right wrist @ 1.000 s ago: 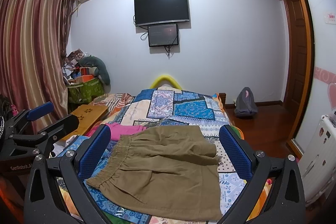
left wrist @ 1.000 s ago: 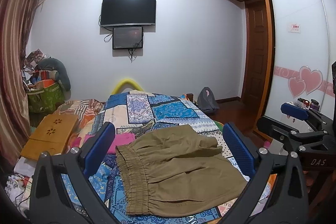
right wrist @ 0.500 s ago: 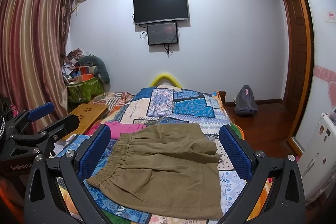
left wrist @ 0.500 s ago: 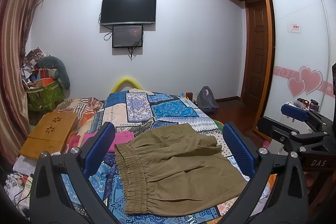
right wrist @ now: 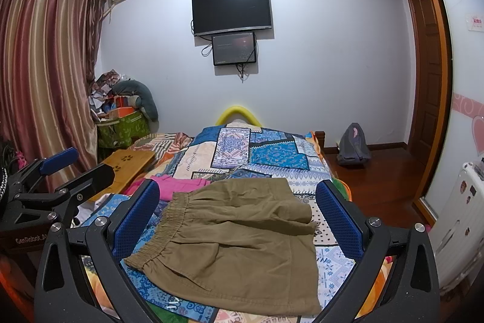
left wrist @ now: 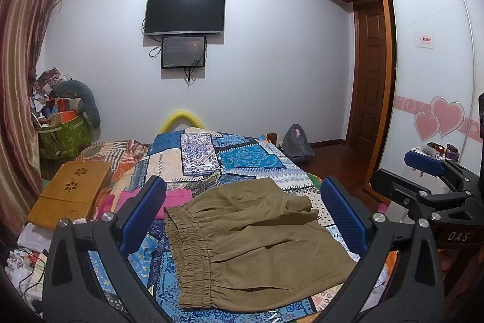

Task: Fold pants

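olive-brown pants (left wrist: 251, 238) (right wrist: 236, 241), one pair, lie spread flat on the patchwork quilt (left wrist: 239, 156) (right wrist: 272, 153) at the near end of the bed, elastic waistband to the left, a fold across the upper leg. one pink garment (left wrist: 178, 197) (right wrist: 178, 182) lies just beyond the waistband. two grippers hover above the cloth, touching nothing: left gripper (left wrist: 242, 215) with both blue pads spread wide, right gripper (right wrist: 237, 218) likewise released. two screens hang on the far wall, a tv (left wrist: 185, 12) over a smaller monitor (left wrist: 183, 51). compared with a second ago, the pants lie the same and both views have barely shifted
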Demonstrator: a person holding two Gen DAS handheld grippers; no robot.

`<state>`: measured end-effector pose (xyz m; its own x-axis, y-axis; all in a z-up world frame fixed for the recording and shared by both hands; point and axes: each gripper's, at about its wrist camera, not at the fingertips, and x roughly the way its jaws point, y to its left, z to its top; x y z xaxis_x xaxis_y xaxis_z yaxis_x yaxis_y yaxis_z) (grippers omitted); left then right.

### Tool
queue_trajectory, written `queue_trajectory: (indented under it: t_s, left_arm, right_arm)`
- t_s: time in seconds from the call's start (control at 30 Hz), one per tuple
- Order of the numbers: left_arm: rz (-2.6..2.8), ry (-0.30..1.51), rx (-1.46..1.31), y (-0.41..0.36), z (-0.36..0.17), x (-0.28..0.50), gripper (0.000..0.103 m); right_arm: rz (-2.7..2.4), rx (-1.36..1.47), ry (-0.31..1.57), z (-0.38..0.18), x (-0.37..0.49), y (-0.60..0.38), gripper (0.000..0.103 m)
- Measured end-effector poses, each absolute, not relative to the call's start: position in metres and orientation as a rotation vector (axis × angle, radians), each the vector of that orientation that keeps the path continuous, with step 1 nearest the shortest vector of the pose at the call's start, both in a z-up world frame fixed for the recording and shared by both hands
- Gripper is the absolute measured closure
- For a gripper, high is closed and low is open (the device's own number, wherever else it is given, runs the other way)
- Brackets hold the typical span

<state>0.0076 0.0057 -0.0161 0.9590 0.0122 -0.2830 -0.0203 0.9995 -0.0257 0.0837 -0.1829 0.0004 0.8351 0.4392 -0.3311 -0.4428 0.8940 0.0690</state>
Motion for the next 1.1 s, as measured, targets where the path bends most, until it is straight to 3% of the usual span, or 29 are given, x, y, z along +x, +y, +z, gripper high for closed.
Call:
queue_trajectory:
  t_s: [1.1]
  left_arm:
    - [0.003,0.362,-0.065,0.017,-0.032,0.046,0.000]
  right_arm:
    - [0.429,0.000,0.417,-0.024,0.116,-0.181,0.000]
